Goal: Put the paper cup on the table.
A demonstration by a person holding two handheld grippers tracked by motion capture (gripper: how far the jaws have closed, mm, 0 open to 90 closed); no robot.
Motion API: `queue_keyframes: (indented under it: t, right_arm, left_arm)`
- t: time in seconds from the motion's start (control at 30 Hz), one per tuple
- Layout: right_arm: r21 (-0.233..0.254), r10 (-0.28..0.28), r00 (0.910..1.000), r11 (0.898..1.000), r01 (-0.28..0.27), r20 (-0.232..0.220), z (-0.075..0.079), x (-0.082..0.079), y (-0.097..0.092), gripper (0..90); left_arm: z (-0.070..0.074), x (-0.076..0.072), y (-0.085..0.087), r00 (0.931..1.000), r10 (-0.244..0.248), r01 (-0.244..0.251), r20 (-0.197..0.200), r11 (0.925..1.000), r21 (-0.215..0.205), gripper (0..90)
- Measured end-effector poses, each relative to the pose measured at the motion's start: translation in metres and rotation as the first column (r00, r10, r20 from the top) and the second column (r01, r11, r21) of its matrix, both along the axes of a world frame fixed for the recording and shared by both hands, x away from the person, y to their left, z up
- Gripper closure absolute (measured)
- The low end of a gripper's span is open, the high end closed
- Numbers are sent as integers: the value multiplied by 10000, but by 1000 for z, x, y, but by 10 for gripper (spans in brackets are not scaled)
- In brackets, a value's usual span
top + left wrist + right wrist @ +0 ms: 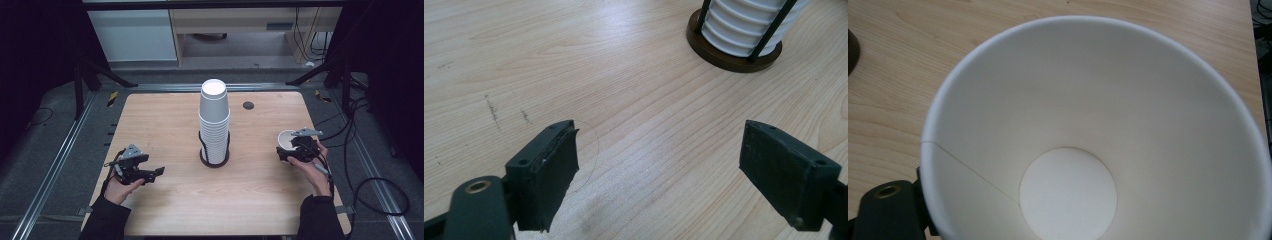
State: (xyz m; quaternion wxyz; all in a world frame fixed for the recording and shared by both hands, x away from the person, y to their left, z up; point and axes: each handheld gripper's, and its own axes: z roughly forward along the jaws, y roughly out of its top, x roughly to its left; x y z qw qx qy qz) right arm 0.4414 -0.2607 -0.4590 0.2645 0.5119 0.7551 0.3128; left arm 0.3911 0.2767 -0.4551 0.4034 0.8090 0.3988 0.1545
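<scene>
A tall stack of upside-down white paper cups (214, 120) stands in a dark round holder (214, 160) at the middle of the wooden table (165, 125). My right gripper (296, 150) is at the right side, shut on a single white paper cup (286, 139); the cup's open mouth faces the camera in the right gripper view, its inside (1098, 130) bare. My left gripper (145, 175) hovers low over the table's left front, jaws wide apart with nothing between them (659, 175). The holder's base and lowest cups (744, 30) show ahead of it.
A small dark round grommet (248, 105) sits in the table top behind the stack. Cables (370, 185) trail off the right edge. Metal rails (50, 165) run along both sides of the table. Bare wood lies between the two grippers.
</scene>
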Motion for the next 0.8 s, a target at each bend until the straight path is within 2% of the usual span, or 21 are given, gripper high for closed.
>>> queue_keyframes:
  t: [0.57,0.8]
  right_arm:
    - [73,-7,9999,10000,8,-130,-8,0,-2,109]
    - [32,84,9996,10000,-83,-267,-9,0,-1,43]
  left_arm:
    - [-1,0,0,10000,-42,42,-24,10000,67,150]
    - [-1,-1,-1,10000,-90,90,3,9999,54,150]
